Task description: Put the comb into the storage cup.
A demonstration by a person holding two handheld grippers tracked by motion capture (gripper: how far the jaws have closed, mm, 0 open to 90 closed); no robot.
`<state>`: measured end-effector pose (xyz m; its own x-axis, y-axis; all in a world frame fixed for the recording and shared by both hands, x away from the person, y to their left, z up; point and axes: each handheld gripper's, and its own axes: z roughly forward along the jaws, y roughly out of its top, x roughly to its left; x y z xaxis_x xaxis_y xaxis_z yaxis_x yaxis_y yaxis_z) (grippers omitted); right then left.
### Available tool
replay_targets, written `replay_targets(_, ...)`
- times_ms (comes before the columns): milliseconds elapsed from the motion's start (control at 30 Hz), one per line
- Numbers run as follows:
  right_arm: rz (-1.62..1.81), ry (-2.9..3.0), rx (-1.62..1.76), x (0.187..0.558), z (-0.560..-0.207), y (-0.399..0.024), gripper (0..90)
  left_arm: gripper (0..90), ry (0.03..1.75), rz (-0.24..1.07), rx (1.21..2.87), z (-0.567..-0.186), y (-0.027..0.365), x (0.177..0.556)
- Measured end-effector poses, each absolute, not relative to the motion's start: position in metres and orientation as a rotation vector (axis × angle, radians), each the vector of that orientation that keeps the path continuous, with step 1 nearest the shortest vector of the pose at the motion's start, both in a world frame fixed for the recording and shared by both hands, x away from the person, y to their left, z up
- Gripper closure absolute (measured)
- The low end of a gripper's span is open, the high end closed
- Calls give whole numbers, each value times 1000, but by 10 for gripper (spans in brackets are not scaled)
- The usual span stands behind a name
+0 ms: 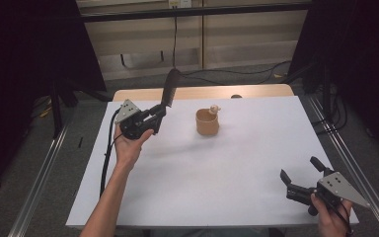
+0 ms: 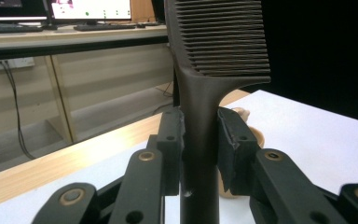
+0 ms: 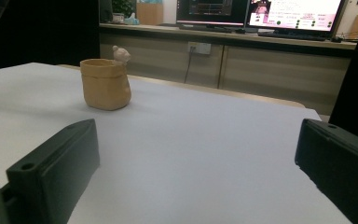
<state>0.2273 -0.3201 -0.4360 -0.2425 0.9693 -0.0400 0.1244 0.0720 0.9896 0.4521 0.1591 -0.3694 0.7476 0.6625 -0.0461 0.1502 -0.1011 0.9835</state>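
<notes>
Left hand-held gripper (image 1: 156, 117) is holding a dark comb (image 1: 170, 89) upright — its jaws are clamped on the handle.

The comb is standing above the bench (image 1: 202, 168) at about ten o'clock from the tan cup (image 1: 207, 122), teeth end up; it is looking light, stiff and slick, so the narrow handle is likely the best hold. The left forearm is reaching forward, wrist tilted up. The right hand-held gripper (image 1: 301, 178) is resting at five o'clock — jaws apart, holding nothing.

Comb (image 1: 170, 89) left of cup (image 1: 207, 123) (mid-table), right hand-held gripper (image 1: 301, 178) nearer
</notes>
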Motion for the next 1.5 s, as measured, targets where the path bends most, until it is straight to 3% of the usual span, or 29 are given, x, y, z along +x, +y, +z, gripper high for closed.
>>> replay_targets(1500, 1282, 1517, 1129, 227, -436, -321, 0, 728, 586, 433, 1611, -363, 80, 466)
